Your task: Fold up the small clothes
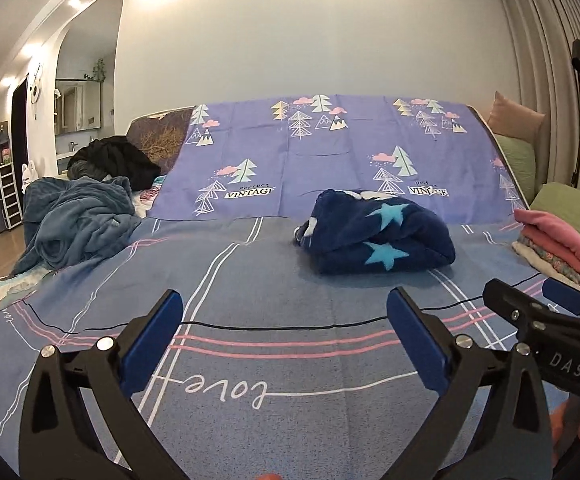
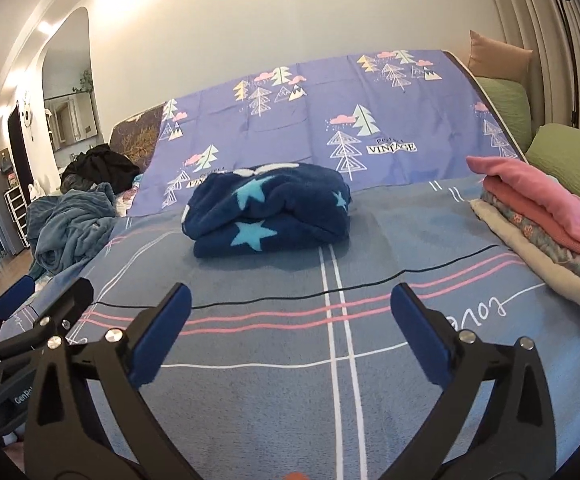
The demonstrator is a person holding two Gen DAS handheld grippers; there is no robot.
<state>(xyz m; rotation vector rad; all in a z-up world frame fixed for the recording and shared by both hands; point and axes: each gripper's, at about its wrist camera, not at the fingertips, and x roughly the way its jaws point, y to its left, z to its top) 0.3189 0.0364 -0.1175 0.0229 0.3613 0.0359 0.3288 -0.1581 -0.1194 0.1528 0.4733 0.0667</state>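
The left hand-held gripper [image 1: 284, 320] hovers low over the bed [image 1: 250, 280] with its blue pads spread wide and nothing between them, only bare striped sheet. The right hand-held gripper [image 2: 290, 316] stands the same way, jaws fully apart and empty, over the same sheet. The two sit side by side: the right one's tip shows at the right edge of the left wrist view, and the left one's at the left edge of the right wrist view.

Ahead of both, well clear of the fingertips, lies the folded navy star-print garment [image 2: 270, 208] (a compact bundle, fold edge facing the grippers). It sits slightly right of the left gripper's line and slightly left of the right gripper's, just in front of the purple tree-print cover [image 2: 309, 120] that rises behind it. A thin black cable [image 2: 369, 284] crosses the sheet between the grippers and the bundle.

To the right of the right gripper, near the bed's edge, a stack of folded clothes [image 2: 549, 216] leans against green cushions [image 2: 569, 160]. Far left of the left gripper, a rumpled blue-grey blanket [image 1: 78, 224] and a dark heap [image 1: 118, 160] crowd that side. The stretch of sheet from the fingertips to the bundle is open.
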